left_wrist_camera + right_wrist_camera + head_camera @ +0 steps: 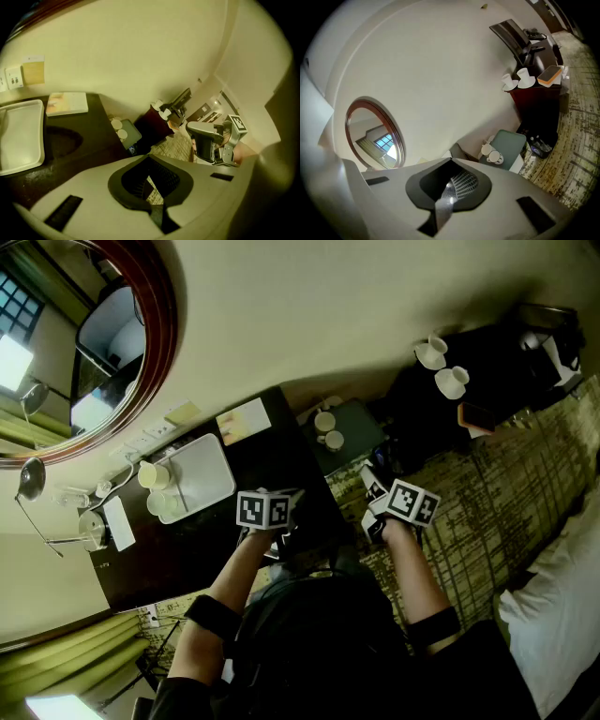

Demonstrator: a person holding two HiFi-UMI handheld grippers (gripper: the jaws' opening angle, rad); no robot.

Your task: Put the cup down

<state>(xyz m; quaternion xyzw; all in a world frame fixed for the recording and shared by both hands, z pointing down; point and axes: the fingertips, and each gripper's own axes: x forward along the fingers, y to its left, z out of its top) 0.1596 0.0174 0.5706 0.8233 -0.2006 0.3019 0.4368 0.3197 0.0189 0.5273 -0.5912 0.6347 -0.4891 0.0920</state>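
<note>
Neither gripper holds a cup. My left gripper (284, 512) hangs shut over the front edge of the dark table (281, 460); its jaws (156, 212) meet with nothing between them. My right gripper (371, 486) is shut and empty too, held over the patterned carpet; from the left gripper view it shows as the right gripper (209, 142) off to the side. Two white cups (328, 430) stand on a low green tray (361, 432) ahead of the grippers, the same cups (491, 153) showing in the right gripper view. Two more cups (153, 488) sit at the white tray (202, 474).
A dark cabinet (487, 362) farther right carries two white cups (442, 367) and an orange-edged item. A round wood-framed mirror (84, 343) hangs on the wall. A booklet (244, 420) lies on the table. A white bed corner (562, 606) is at the lower right.
</note>
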